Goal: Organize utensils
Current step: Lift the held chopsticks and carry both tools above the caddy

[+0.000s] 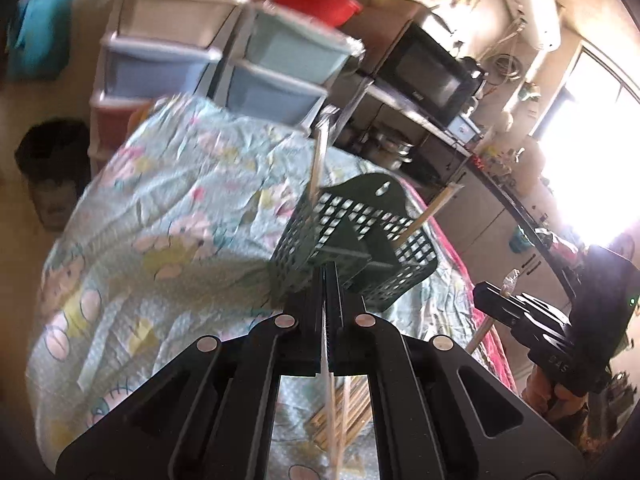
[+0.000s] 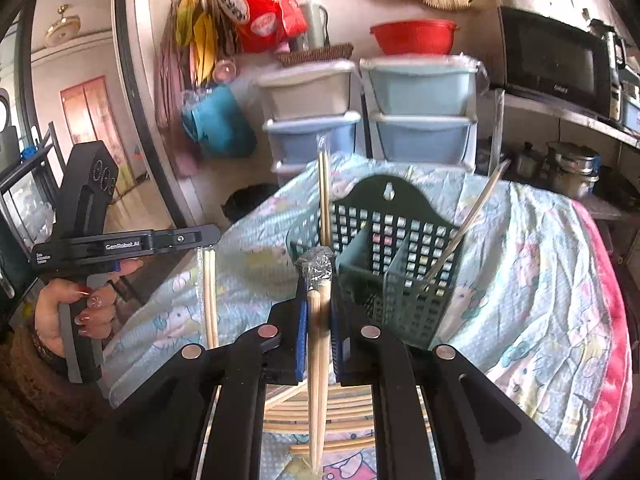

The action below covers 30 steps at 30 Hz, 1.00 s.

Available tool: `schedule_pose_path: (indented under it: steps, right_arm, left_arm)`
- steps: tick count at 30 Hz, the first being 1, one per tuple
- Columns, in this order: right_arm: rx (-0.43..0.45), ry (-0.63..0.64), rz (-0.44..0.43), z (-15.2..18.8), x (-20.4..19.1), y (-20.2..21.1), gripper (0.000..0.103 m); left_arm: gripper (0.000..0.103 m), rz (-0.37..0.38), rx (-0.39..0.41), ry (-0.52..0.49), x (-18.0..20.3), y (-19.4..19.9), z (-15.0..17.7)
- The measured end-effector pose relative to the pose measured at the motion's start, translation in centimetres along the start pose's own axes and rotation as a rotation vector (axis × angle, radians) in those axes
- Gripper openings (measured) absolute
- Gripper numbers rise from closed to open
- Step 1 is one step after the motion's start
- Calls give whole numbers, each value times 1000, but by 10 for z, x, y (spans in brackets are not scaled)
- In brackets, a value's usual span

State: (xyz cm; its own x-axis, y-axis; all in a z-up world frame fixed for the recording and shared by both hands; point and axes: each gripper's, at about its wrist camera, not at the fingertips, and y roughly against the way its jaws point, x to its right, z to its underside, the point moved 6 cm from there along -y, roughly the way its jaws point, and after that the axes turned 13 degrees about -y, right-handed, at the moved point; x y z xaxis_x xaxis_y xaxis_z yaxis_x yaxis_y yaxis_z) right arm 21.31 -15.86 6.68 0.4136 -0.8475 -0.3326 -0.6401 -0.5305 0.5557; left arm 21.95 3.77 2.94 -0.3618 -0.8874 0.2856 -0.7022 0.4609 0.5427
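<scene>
A dark green mesh utensil basket [image 1: 352, 236] [image 2: 392, 248] with compartments stands on a table with a floral cloth. Wrapped chopstick pairs stand in it: one upright at its left [image 2: 324, 192] [image 1: 318, 160], one leaning at its right [image 2: 472, 220] [image 1: 432, 212]. My left gripper [image 1: 329, 280] is shut on a thin wrapped chopstick pair [image 1: 332, 408], just in front of the basket; it also shows in the right wrist view [image 2: 208, 240]. My right gripper [image 2: 319, 292] is shut on a wrapped chopstick pair [image 2: 316, 360] near the basket's front left corner; it also shows in the left wrist view [image 1: 486, 296].
Several loose chopsticks [image 2: 336, 412] [image 1: 344, 412] lie on the floral cloth [image 2: 520, 280] below the grippers. Plastic drawer units [image 2: 372, 112], a red bowl [image 2: 412, 36] and a microwave [image 2: 556, 56] stand behind the table. Pots [image 2: 572, 168] sit on a shelf at right.
</scene>
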Motion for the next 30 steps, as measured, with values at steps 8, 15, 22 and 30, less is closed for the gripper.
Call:
schedule_pose_path:
  steps: [8,15,22,30]
  right_arm:
    - [107,-6,10,-22,-1,33,10]
    - [184,-7,11,-43,1,53,10]
    - [257,9,12,-66,-2,69,10]
    - [341,12,15,-91,-1,84,10]
  left_arm:
    - [0,34,69,-91,39,19,-32]
    - [0,60,112,-149,70,24,-57]
    - [0,95,158,-189,97,26,-83]
    - [0,122,235,-192,119,29,-115]
